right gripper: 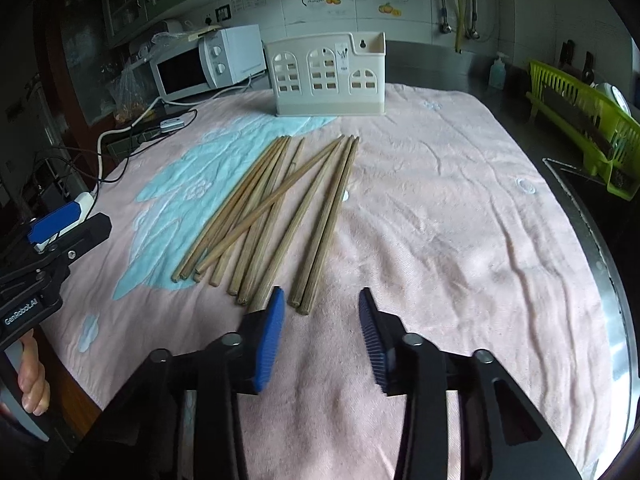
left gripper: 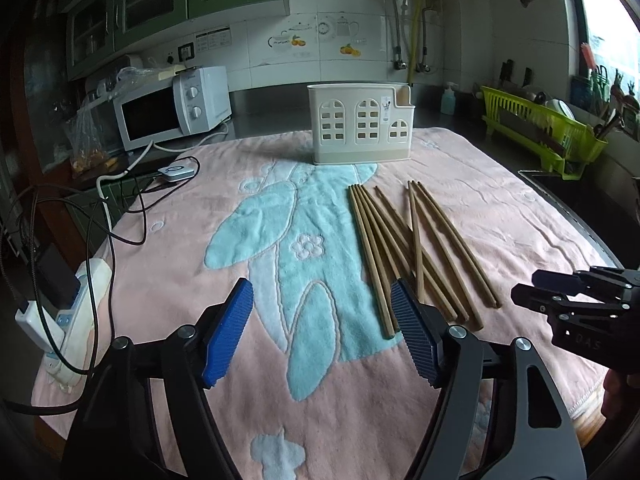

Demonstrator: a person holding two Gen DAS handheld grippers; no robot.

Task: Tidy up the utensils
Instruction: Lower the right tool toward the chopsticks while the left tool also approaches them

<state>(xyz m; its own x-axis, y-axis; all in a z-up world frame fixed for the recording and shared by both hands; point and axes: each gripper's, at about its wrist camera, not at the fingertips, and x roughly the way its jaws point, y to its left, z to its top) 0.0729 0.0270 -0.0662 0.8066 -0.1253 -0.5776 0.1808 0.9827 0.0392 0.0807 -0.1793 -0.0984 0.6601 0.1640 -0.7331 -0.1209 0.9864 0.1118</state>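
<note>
A loose bundle of wooden chopsticks [right gripper: 276,208] lies on a pink towel [right gripper: 440,220] spread over the table, the sticks running away from the cameras toward one cream utensil holder [right gripper: 330,76] that stands upright at the towel's far edge, well apart from their tips. About ten sticks can be counted in the right wrist view, though several overlap and one lies slanted across the others, so the exact count stays uncertain. The holder's front has three arched window cut-outs and looks empty from here. There are two sets of tongs. The left tongs [left gripper: 322,332] hang wide over the blue pattern of the towel, nothing between their blue pads, with the nearest stick ends just beside the right pad. The right tongs [right gripper: 322,336] stand narrower but still parted, empty, just short of the near ends of the sticks. One white microwave [left gripper: 172,108] sits at the far left, and one green dish rack [left gripper: 540,132] at the far right.
</note>
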